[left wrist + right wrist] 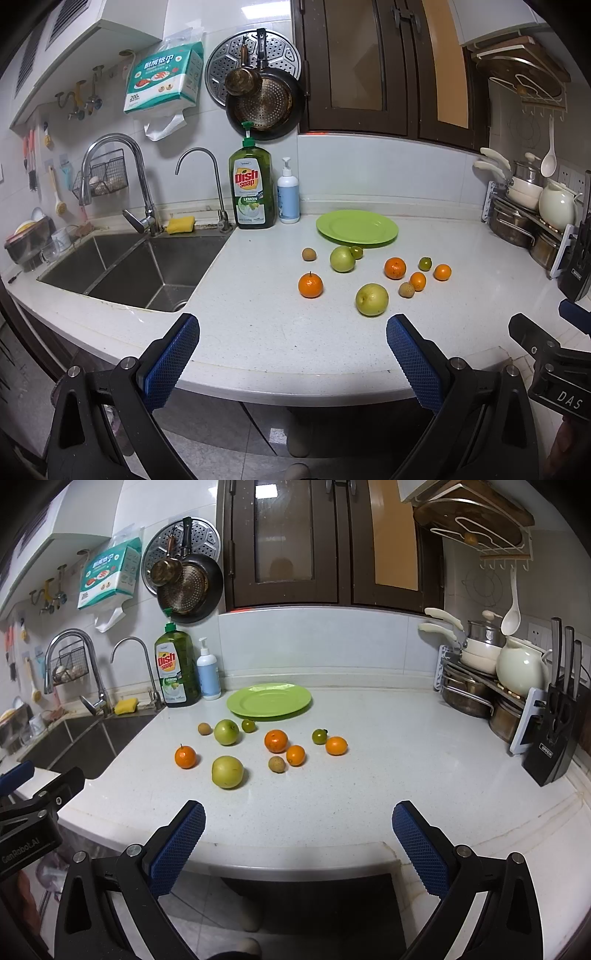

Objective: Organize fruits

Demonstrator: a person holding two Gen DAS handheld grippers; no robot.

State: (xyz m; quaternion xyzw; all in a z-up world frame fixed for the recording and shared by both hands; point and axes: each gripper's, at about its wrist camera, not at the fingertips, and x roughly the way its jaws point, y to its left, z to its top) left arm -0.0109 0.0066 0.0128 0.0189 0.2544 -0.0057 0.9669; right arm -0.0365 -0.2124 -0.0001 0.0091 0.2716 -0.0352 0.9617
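Left gripper [291, 332] and right gripper [297, 818] — both spread wide, holding nothing — hover at the countertop [369, 775] edge; ten fruits lie just before the green plate [269, 700].

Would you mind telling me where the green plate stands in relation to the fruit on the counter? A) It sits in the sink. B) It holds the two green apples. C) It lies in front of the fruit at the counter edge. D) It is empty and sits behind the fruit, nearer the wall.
D: the green plate is bare, with all the fruit, such as the nearer green apple, lying on the counter in front of it.
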